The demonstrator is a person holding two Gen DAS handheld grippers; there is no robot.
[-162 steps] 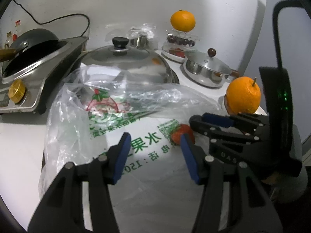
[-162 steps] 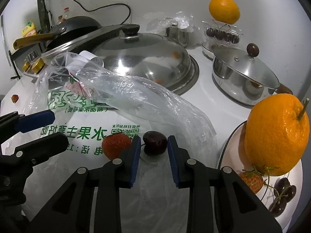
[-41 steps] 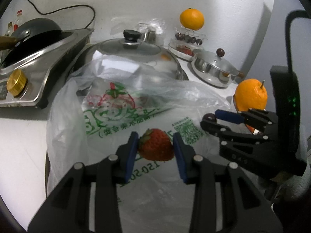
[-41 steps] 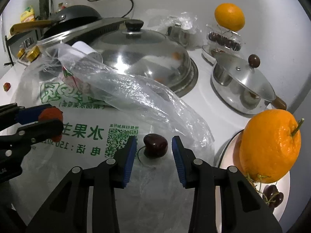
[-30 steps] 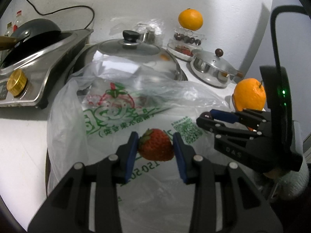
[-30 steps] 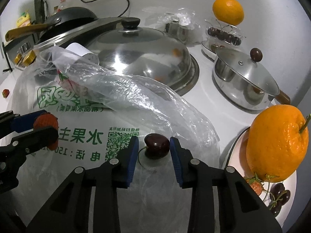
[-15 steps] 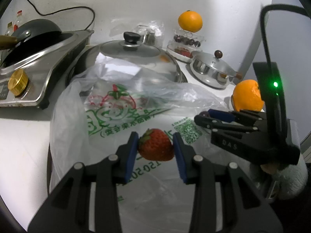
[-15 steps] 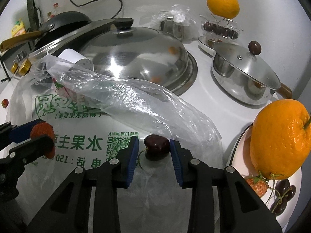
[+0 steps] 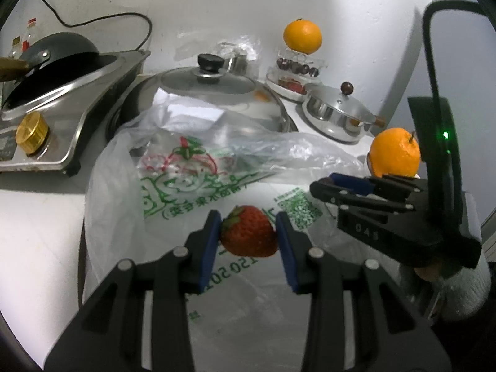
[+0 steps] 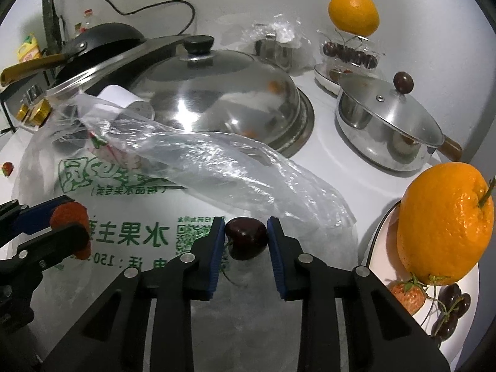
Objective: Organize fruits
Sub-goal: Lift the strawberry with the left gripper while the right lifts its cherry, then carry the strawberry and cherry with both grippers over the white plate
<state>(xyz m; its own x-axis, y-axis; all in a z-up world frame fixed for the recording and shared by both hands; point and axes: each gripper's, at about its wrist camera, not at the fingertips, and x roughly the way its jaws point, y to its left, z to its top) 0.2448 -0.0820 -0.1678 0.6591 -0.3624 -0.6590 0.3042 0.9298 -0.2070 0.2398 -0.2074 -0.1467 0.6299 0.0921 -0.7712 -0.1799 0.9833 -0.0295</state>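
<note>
Over the printed clear plastic bag [image 9: 173,186], left claw [image 9: 248,235] grips a red strawberry [image 9: 249,235]; right claw [image 10: 245,238] is closing on a dark cherry [image 10: 246,237], probably for sorting onto the white plate [image 10: 465,319].

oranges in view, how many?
2: one orange atop the clear tiered stand at the back wall, one orange on the plate at right. Others may be hidden.

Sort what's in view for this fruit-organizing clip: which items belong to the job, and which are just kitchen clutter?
Part of the job:
- strawberry in the left gripper
- cherry between the closing right gripper pads
- printed plastic bag
- plate with orange
- far fruit stand

Lying about:
- domed wok lid
- small lidded pot
- stove with black pan
</note>
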